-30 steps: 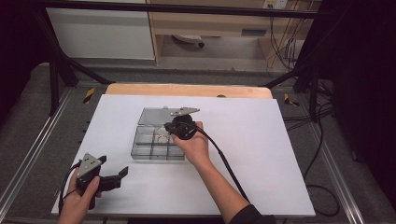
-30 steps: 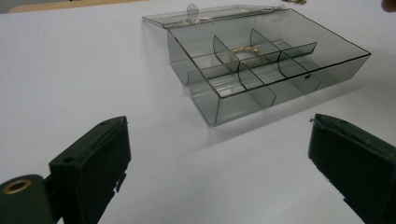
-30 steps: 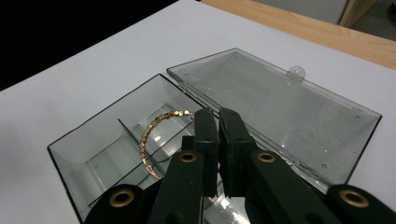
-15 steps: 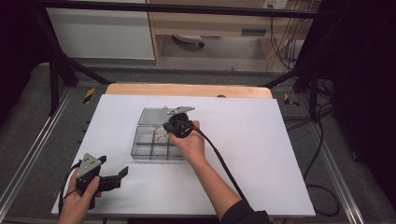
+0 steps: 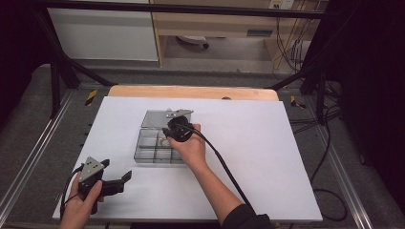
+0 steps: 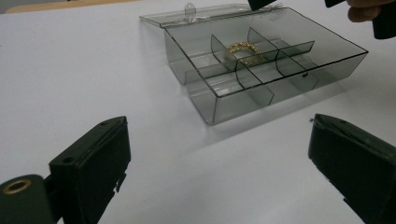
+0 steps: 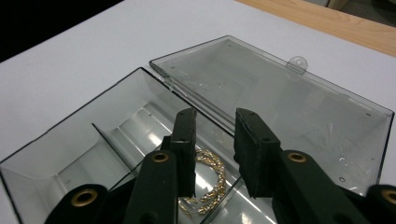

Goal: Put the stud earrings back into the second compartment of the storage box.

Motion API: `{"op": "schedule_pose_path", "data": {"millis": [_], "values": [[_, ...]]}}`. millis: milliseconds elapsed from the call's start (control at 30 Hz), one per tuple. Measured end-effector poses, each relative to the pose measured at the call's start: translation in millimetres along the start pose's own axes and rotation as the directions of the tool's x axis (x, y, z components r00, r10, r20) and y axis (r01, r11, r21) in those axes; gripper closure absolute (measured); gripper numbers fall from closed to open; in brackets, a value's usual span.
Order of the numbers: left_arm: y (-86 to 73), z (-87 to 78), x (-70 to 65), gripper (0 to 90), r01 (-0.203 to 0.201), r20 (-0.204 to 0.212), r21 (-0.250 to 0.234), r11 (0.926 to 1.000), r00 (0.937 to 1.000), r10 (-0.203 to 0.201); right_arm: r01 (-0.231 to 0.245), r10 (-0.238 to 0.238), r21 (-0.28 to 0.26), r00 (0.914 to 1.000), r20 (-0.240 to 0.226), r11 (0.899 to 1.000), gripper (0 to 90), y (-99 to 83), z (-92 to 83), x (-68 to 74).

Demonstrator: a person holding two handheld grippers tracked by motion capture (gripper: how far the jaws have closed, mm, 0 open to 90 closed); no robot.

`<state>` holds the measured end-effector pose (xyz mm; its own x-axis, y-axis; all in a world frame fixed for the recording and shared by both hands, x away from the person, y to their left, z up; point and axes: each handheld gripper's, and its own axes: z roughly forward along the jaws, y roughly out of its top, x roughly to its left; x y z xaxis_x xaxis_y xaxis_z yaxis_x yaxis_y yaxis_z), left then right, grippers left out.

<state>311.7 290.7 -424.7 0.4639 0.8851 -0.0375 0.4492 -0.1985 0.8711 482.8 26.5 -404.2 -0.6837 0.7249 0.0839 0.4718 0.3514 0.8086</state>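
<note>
A clear plastic compartment box [image 5: 152, 151] [image 6: 243, 93] [image 7: 60, 154] lies mid-table with its lid [image 5: 155, 118] [image 7: 289, 107] folded flat behind it. A gold bracelet [image 6: 245, 50] [image 7: 212, 182] lies in a middle compartment. My right gripper [image 5: 168, 134] [image 7: 215, 119] hangs just over that compartment. Its jaws have just been opening and stand a little apart, with nothing pinched; the bracelet rests on the box floor beneath them. My left gripper [image 5: 117, 168] [image 6: 219, 140] is held open near the table's front left, facing the box from a distance.
The white table top [image 5: 267, 143] has free room to the right of the box and in front of it. A wooden strip [image 5: 191, 92] runs along the far edge. The right gripper's cable [image 5: 224, 167] trails back along the forearm.
The right gripper has shifted slightly left over the box. The left hand and its gripper have stayed where they were.
</note>
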Motion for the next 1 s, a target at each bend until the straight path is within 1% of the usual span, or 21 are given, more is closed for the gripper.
{"op": "schedule_pose_path", "data": {"millis": [100, 133, 233, 333, 433, 533, 600, 633, 700, 733, 800, 900, 1000], "values": [[-0.1, 0.1, 0.1, 6.3, -0.002, -0.001, 0.000, 1.0000, 1.0000, 0.002, 0.001, -0.001, -0.006, 1.0000, -0.001, 1.000, 59.8, 1.2, -7.3, 2.3], [-0.3, 0.5, -0.1, 6.2, -0.003, 0.001, 0.004, 1.0000, 1.0000, 0.003, 0.004, -0.004, -0.012, 1.0000, -0.005, 1.000, 58.9, 1.4, -10.5, 3.1], [-0.8, 1.0, -0.4, 6.2, -0.009, 0.000, 0.011, 0.9999, 1.0000, 0.009, 0.005, -0.005, -0.046, 0.9999, -0.009, 0.999, 51.1, 1.3, -21.7, 5.2], [-0.9, 0.7, -0.8, 6.2, -0.004, 0.000, 0.009, 0.9999, 1.0000, 0.004, -0.005, 0.005, -0.069, 1.0000, 0.000, 0.998, 40.8, 0.3, -34.7, 5.3], [-0.8, 0.4, -0.9, 6.2, -0.005, -0.003, 0.006, 1.0000, 1.0000, 0.005, -0.021, 0.021, -0.090, 0.9998, 0.005, 0.996, 30.6, -2.4, -49.6, 3.0], [-0.4, -0.4, -0.1, 6.1, -0.007, -0.013, 0.002, 1.0000, 0.9999, 0.007, -0.036, 0.037, -0.113, 0.9993, 0.010, 0.993, 22.3, -7.5, -66.4, -1.9], [-0.3, -0.9, 1.2, 6.1, 0.010, -0.020, -0.006, 0.9999, 0.9998, -0.010, -0.070, 0.069, -0.124, 0.9976, -0.010, 0.990, 17.4, -13.0, -76.9, -7.0], [-0.7, -0.9, 1.8, 6.0, 0.016, -0.018, -0.007, 0.9998, 0.9997, -0.016, -0.079, 0.078, -0.129, 0.9968, -0.018, 0.989, 14.9, -16.3, -81.9, -9.5], [-1.4, -0.7, 2.5, 6.0, 0.008, -0.027, 0.001, 1.0000, 0.9996, -0.008, -0.069, 0.070, -0.151, 0.9976, 0.000, 0.986, 11.6, -23.0, -92.5, -13.3], [-1.6, -0.4, 1.9, 6.0, 0.015, -0.024, 0.002, 0.9999, 0.9996, -0.015, -0.068, 0.070, -0.158, 0.9976, 0.006, 0.985, 9.9, -26.0, -98.1, -15.4], [-1.3, -0.2, 1.1, 6.0, 0.012, -0.022, 0.002, 0.9999, 0.9997, -0.012, -0.075, 0.077, -0.179, 0.9970, 0.004, 0.981, 8.5, -31.6, -110.5, -20.7], [-1.9, 1.1, 0.0, 6.0, -0.002, -0.018, 0.013, 0.9999, 0.9998, 0.002, -0.103, 0.104, -0.210, 0.9945, -0.008, 0.972, 7.6, -40.8, -128.8, -29.0], [-2.2, 1.7, -0.5, 6.0, 0.001, -0.017, 0.020, 0.9998, 0.9998, -0.001, -0.100, 0.105, -0.222, 0.9944, 0.011, 0.970, 6.8, -52.6, -144.5, -36.7]]}}
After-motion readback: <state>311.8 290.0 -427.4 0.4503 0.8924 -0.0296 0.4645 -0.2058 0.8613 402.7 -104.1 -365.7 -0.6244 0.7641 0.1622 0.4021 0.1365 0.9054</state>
